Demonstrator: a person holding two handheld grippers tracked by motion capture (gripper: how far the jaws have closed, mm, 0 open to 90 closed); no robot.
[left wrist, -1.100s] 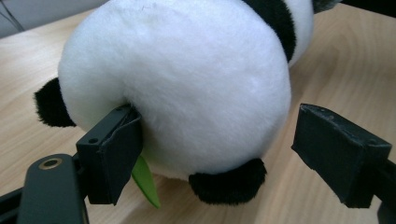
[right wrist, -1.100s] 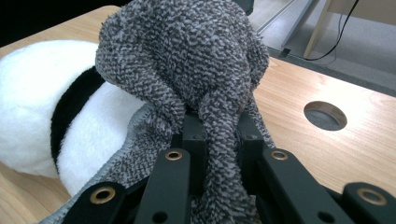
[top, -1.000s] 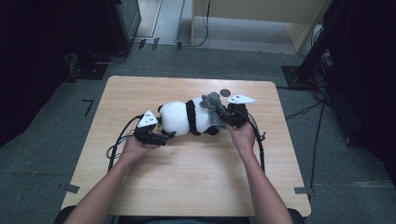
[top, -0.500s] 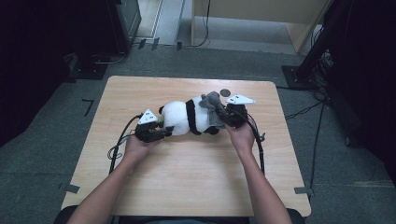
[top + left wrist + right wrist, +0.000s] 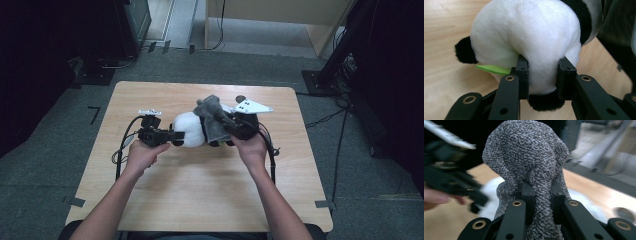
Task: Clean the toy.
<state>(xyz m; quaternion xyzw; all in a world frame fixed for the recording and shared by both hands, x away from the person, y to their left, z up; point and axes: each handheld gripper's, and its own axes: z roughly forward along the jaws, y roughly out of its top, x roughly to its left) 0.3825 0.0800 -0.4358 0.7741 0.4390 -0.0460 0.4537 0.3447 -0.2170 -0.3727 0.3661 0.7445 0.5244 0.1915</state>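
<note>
High view: plush panda (image 5: 190,129) near the middle of the wooden table (image 5: 200,200), lying lengthwise left to right, rounded white rump to the left, black band across the body farther right, black limbs poking out on the near side. Speckled grey knit cloth (image 5: 212,120) bunched over the panda's right end, rising in a soft peak above the white fur.

Left gripper view: white pile thick and smooth, a fold of it pinched deep between the two black jaws. Small black fluffy patch at the left edge of the body, another black tuft just below the pinched fold, a bright green tag (image 5: 492,69) sticking out underneath beside the left jaw. Left gripper (image 5: 541,75) clamped on the panda's rump, having just been closing, fur bulging around both pads.

Right gripper view: cloth a coarse salt-and-pepper knit, gathered into folds and standing up in a rounded hump, one strand of it squeezed between the jaws. Right gripper (image 5: 543,197) closed tight on that cloth, white fur blurred behind and below it.

Back in the high view: left gripper (image 5: 172,136) level at the panda's left end, in the person's left hand (image 5: 142,152); right gripper (image 5: 231,125) at the right end, in the right hand (image 5: 250,147), grey three-cornered plate on top. Black cables trailing from both toward the near edge. Grey carpeted floor (image 5: 60,165) around the table.
</note>
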